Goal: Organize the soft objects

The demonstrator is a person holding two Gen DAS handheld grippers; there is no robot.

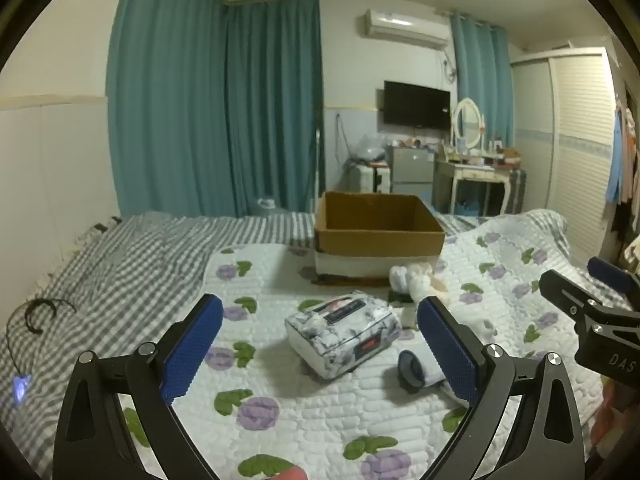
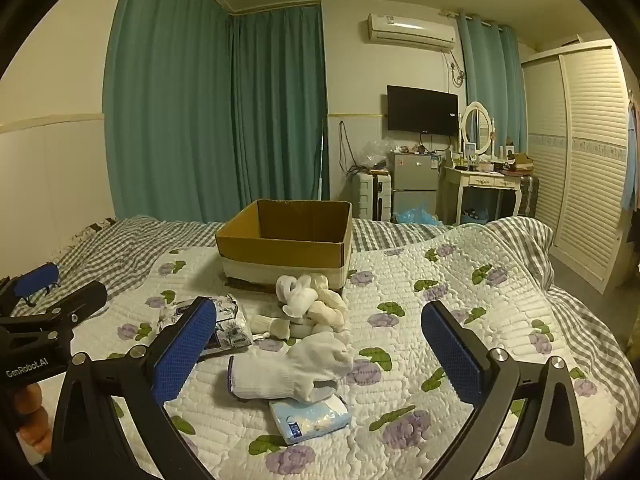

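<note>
An open cardboard box (image 1: 378, 226) (image 2: 286, 236) stands on the quilted bed. In front of it lies a pile of white gloves (image 2: 310, 300) (image 1: 412, 278). A patterned tissue pack (image 1: 344, 332) (image 2: 228, 322) lies nearer, a single white glove (image 2: 292, 370) (image 1: 420, 366) beside it, and a small blue-white packet (image 2: 310, 420) closest. My left gripper (image 1: 320, 344) is open and empty, hovering before the tissue pack. My right gripper (image 2: 320, 352) is open and empty above the single glove.
The floral quilt (image 2: 460, 320) covers a grey checked sheet (image 1: 120, 256). A black cable (image 1: 40, 316) lies at the left. Curtains, a TV, a dresser and a wardrobe stand beyond the bed.
</note>
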